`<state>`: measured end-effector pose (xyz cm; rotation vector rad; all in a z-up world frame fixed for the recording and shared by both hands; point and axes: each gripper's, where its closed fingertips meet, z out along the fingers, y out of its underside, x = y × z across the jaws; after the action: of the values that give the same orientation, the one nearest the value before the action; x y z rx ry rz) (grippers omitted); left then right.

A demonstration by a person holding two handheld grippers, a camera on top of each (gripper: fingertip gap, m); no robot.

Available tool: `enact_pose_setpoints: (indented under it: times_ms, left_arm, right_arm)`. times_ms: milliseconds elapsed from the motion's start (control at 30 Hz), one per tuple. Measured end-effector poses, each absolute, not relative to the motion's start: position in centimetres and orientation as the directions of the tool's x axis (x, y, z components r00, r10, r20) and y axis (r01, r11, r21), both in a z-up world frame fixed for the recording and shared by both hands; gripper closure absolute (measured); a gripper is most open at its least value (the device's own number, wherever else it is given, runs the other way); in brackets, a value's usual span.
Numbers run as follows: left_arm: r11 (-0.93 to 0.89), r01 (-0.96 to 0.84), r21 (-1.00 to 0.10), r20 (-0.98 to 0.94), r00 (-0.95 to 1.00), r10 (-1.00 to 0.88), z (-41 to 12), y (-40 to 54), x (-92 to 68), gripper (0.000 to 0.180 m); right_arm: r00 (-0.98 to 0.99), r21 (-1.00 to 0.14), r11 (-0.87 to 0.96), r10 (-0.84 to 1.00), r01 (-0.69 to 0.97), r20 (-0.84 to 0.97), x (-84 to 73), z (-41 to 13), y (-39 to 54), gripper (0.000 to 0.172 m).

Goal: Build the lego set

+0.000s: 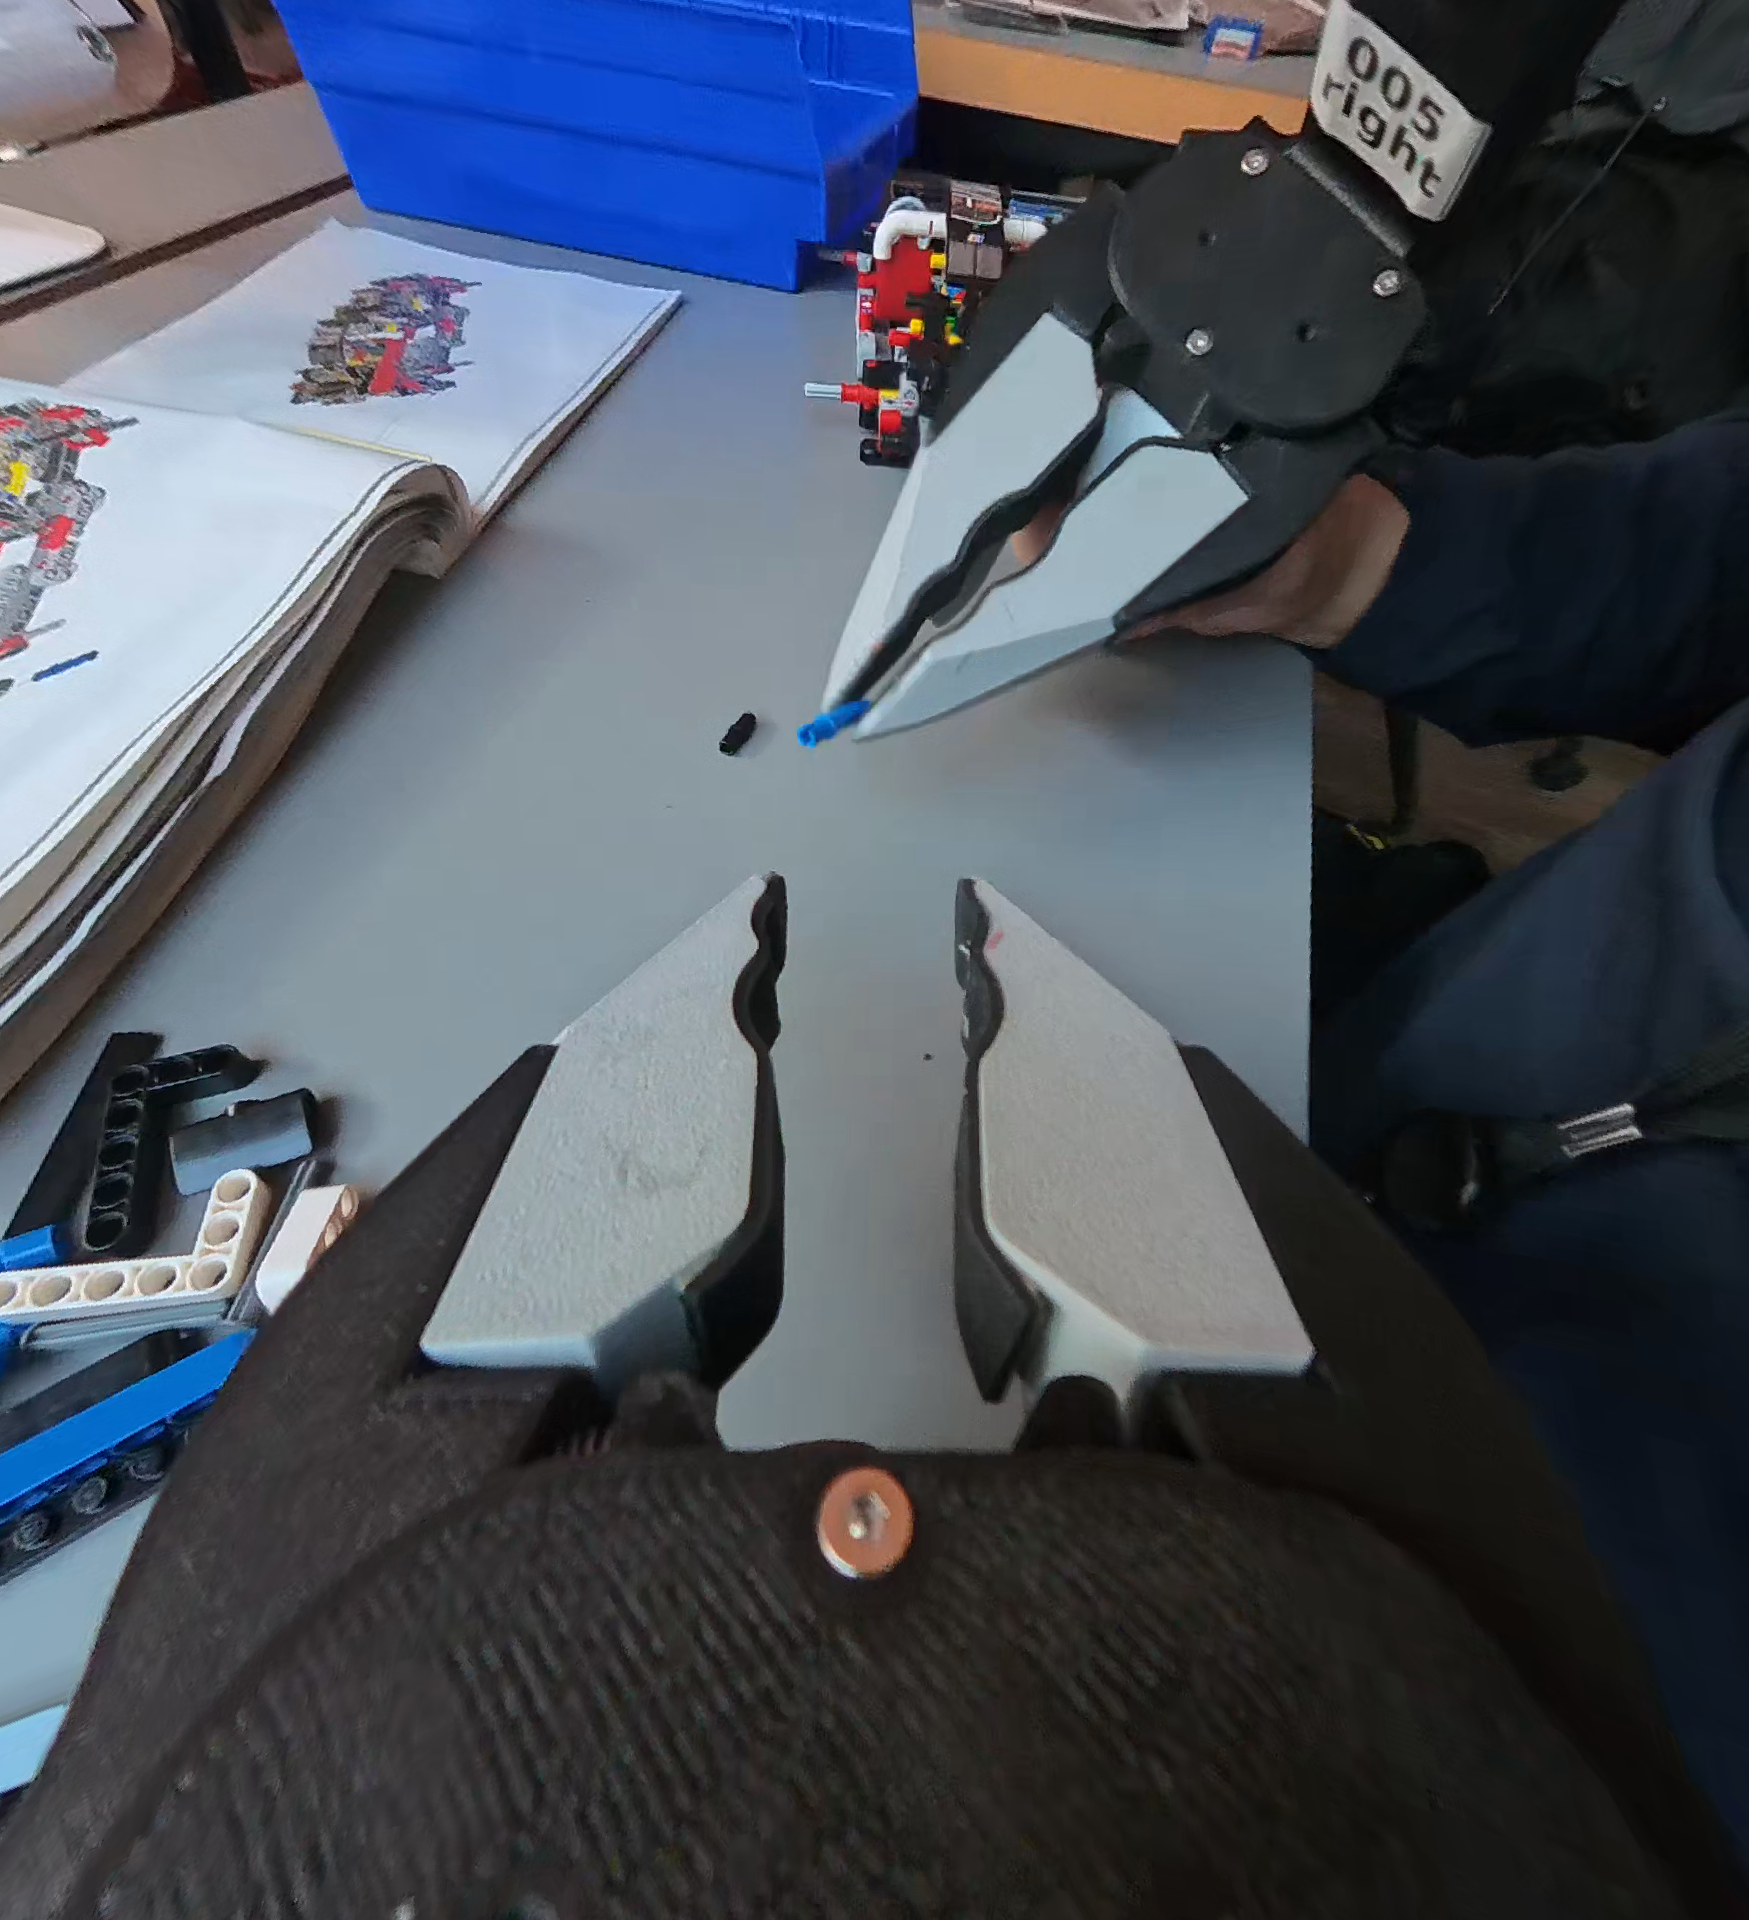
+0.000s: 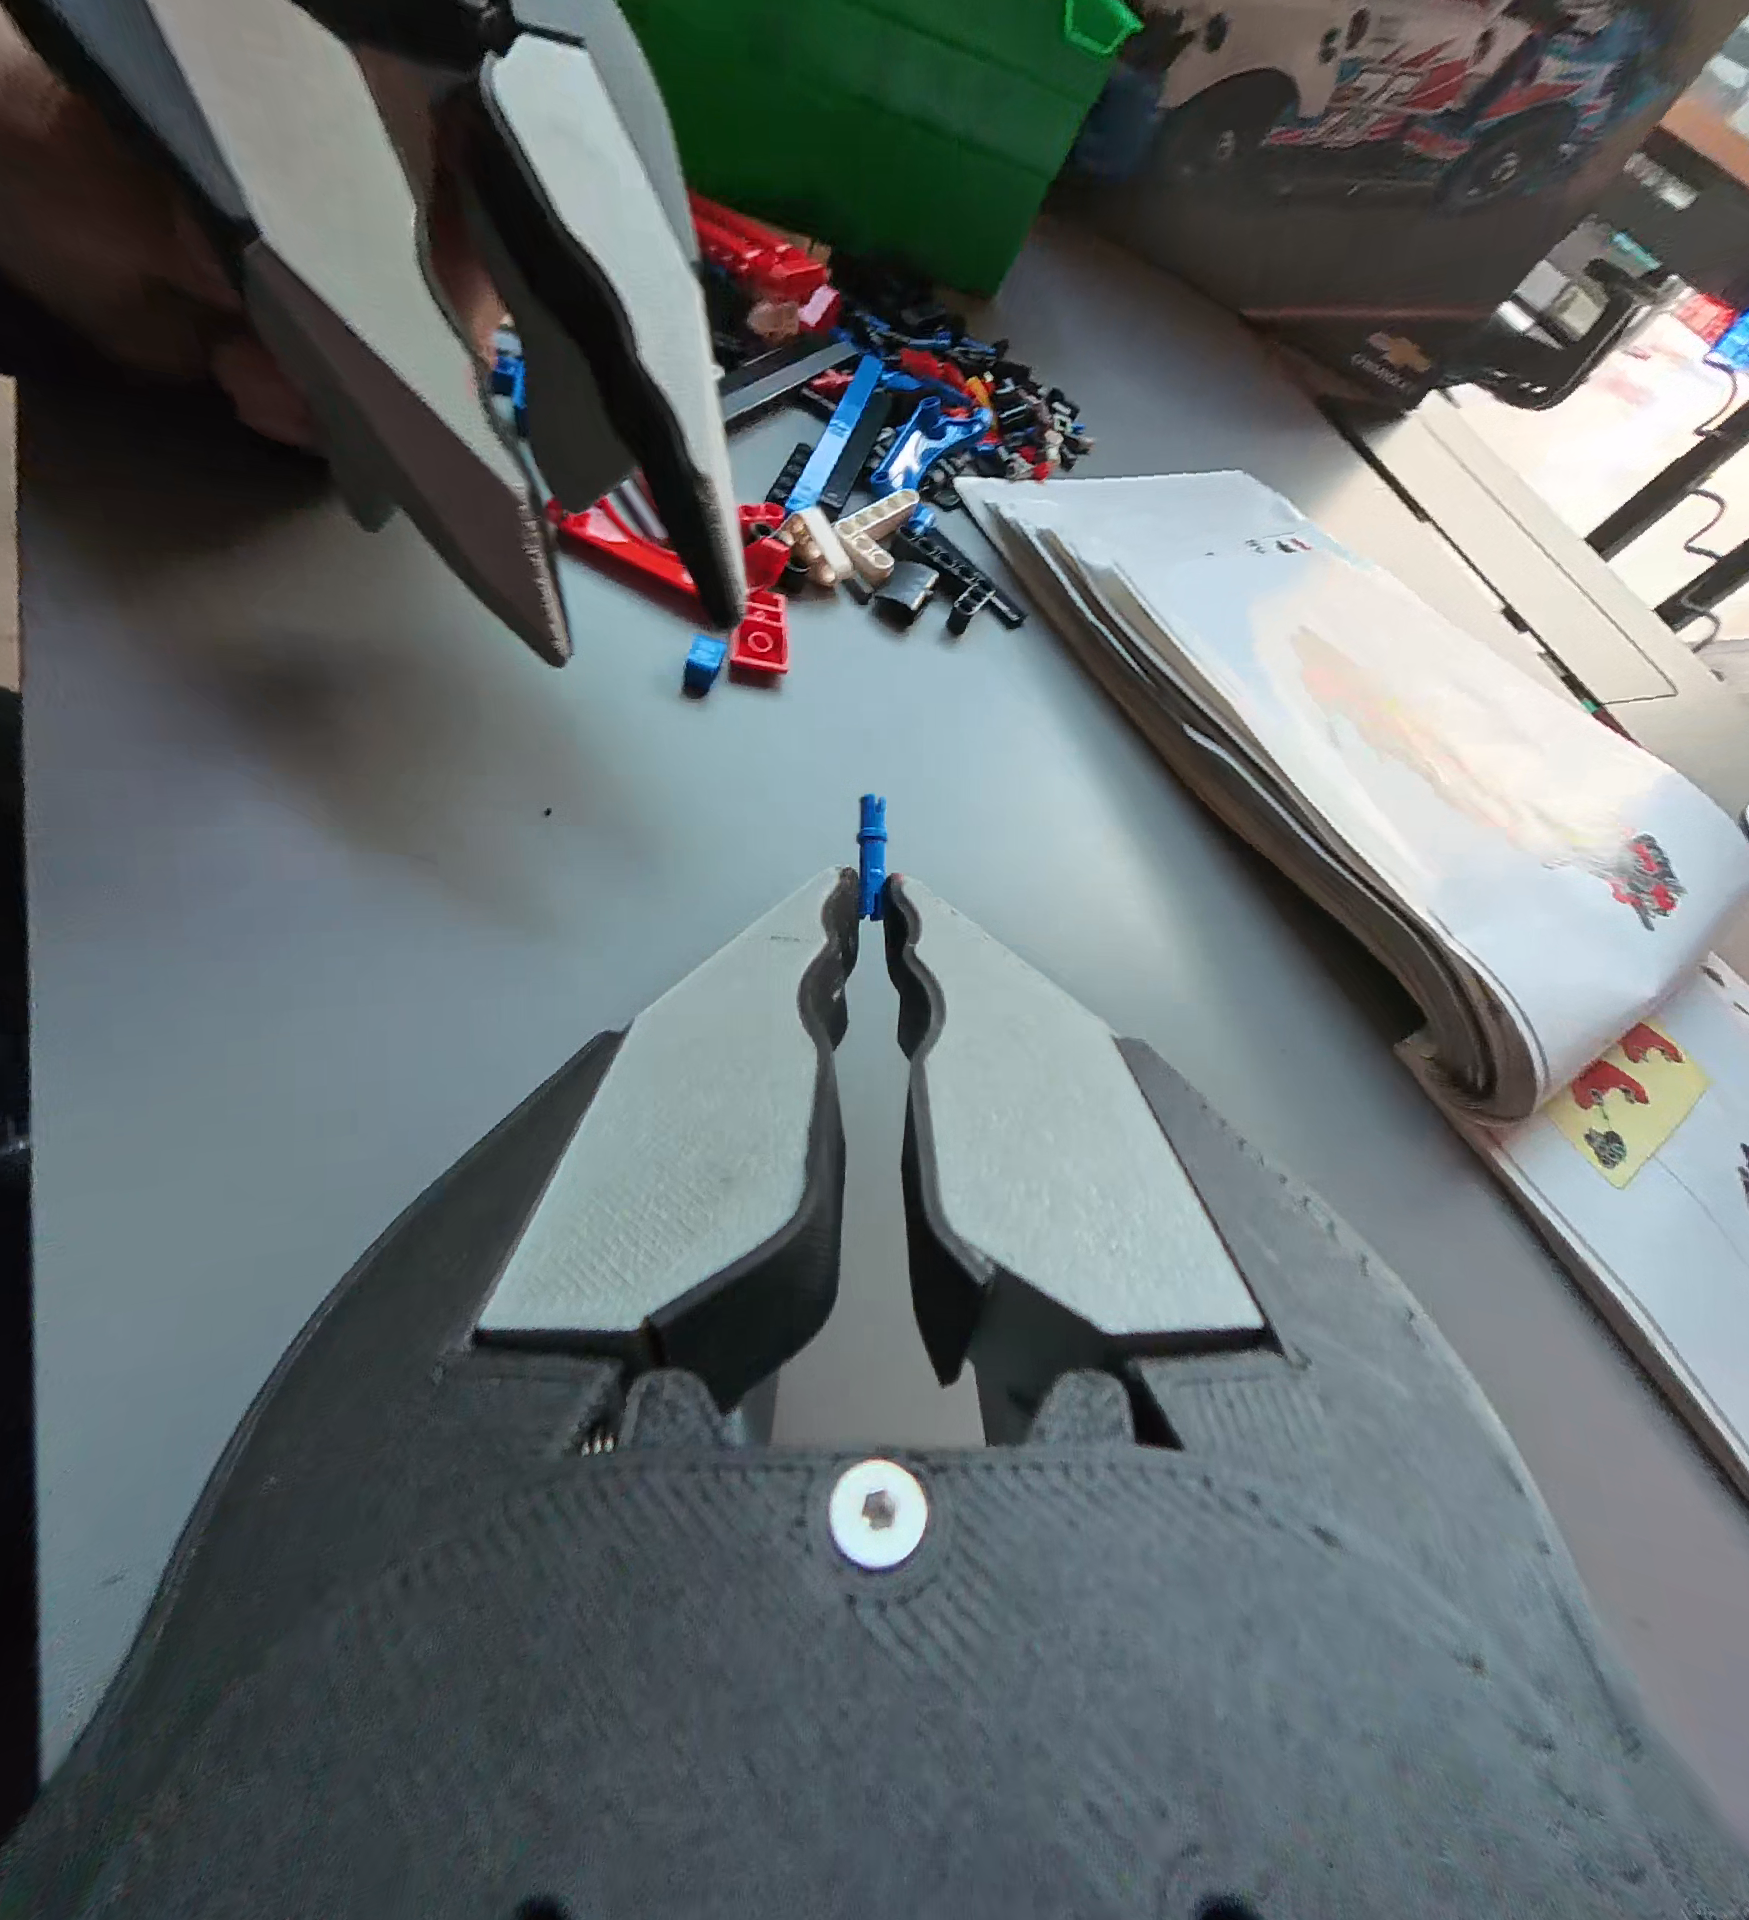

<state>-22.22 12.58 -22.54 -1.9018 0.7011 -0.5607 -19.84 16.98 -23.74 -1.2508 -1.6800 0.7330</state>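
Note:
My right gripper [image 2: 871, 891] is shut on a small blue pin [image 2: 870, 847], which sticks out past its fingertips above the grey table [image 2: 330, 935]. The left wrist view shows the same: the right gripper [image 1: 854, 722] pinches the blue pin [image 1: 826, 723] just above the table. A small black pin [image 1: 737, 734] lies on the table to the left of it. My left gripper [image 1: 868, 896] is open and empty, its jaws apart over bare table, a short way back from both pins. It also shows in the right wrist view [image 2: 641, 623], open, at the upper left.
An open instruction book [image 1: 174, 540] lies at the left. Loose bricks and beams [image 1: 122, 1226] lie by my left gripper. A partly built red model [image 1: 901, 312] stands before a blue bin [image 1: 621, 125]. A green bin [image 2: 880, 114] and a brick pile [image 2: 880, 436] lie beyond.

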Motion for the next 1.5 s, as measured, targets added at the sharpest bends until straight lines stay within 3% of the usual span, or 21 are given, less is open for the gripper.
enact_pose_setpoints:
  times_ms: [233, 733, 1500]
  left_arm:
    - [-0.256, -0.269, -0.928, -0.021, 0.726, -0.687, -22.0, 12.5, -22.1, 0.154]
    - [-0.238, -0.212, -0.948, 0.01, 0.725, -0.688, -21.2, 12.9, -22.7, 0.156]
    - [-0.17, -0.271, -0.948, -0.093, 0.742, -0.664, -21.0, 12.9, -22.7, 0.162]
  right_arm:
    - [-0.034, -0.882, 0.274, 0.958, 0.383, 0.283, -19.9, -22.8, 18.3, 0.17]
    - [0.026, -0.901, 0.226, 0.967, 0.37, 0.254, -20.3, -22.4, 20.1, 0.171]
    - [0.093, -0.91, 0.294, 0.938, 0.292, 0.333, -19.8, -20.4, 20.3, 0.171]
